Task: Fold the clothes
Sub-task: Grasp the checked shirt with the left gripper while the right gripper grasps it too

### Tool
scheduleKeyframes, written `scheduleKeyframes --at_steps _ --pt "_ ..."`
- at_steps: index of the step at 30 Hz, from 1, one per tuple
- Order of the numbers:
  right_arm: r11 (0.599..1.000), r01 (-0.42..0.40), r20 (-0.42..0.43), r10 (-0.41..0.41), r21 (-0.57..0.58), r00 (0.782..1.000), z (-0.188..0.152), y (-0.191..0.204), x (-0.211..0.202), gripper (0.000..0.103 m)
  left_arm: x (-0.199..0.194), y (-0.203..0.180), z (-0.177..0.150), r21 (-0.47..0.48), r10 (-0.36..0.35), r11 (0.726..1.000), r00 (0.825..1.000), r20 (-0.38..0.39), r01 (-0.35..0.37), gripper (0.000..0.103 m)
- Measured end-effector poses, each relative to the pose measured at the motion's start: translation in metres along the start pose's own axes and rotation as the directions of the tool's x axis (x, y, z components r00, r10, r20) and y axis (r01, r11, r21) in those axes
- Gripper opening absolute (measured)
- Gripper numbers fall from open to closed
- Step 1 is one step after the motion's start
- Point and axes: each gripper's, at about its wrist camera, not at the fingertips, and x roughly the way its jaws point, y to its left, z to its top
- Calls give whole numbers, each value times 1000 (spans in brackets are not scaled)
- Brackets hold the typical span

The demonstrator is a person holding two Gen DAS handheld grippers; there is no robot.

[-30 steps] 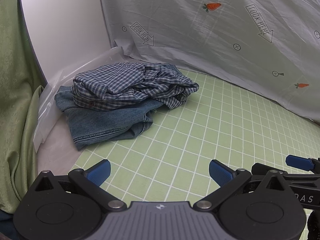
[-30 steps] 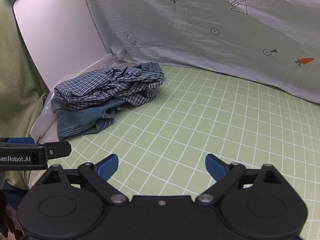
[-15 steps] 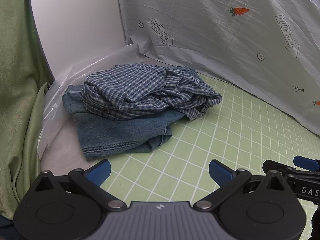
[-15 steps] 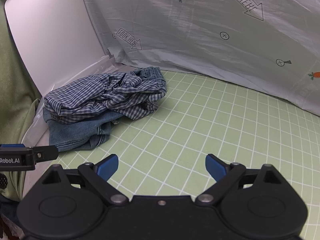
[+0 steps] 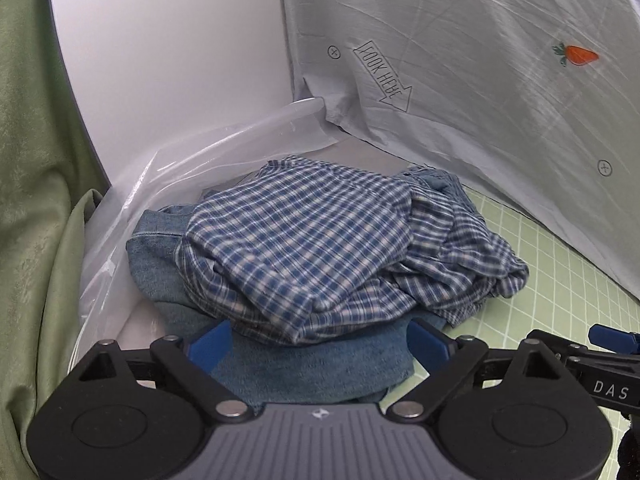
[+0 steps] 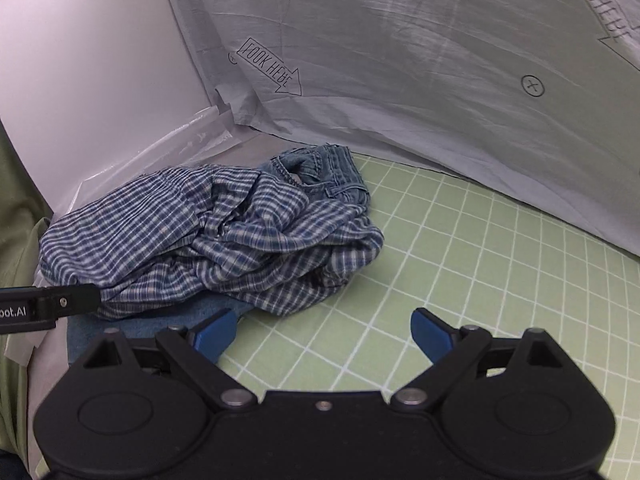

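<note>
Nearest in the left wrist view, the left gripper (image 5: 318, 342) has its blue fingers spread wide, with nothing between them; both tips hang over the near edge of the denim jeans (image 5: 308, 368). In the right wrist view the right gripper (image 6: 324, 332) is likewise spread and empty, its left tip over the denim corner and its right tip over bare mat. The two grippers sit side by side, each showing in the other's view; part of a label reads "DAS" on the right one and "oot.AI" on the left one.

Just beyond the tips lies the pile: a crumpled blue-and-white plaid shirt (image 5: 320, 248) heaped on top of the jeans, whose waistband (image 6: 320, 172) sticks out at the far end. The pile sits at the left edge of the green grid mat (image 6: 480, 264), partly on a clear plastic sheet (image 5: 168, 184) that runs up against a white panel (image 5: 168, 60).

To the right of the pile the mat is open all the way to the backdrop. A green curtain (image 5: 36, 200) closes the near left side.

Farthest back, a grey cloth backdrop (image 6: 400, 60) carries arrows printed "LOOK HERE", small circled crosses and an orange carrot (image 5: 578, 55).
</note>
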Motion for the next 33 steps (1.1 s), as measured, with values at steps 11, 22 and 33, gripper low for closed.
scheduleKeyframes --at_steps 11,22,33 --pt "999 12 -17 -13 -46 1000 34 27 75 88 51 19 15 -95 11 995 998 -66 -18 81" --pt "994 -39 -7 38 -98 999 29 33 71 10 44 21 11 -112 39 993 998 -56 -46 62" --pt "993 50 119 -37 -108 992 7 14 5 3 -5 13 -3 -88 16 996 1000 19 -15 36"
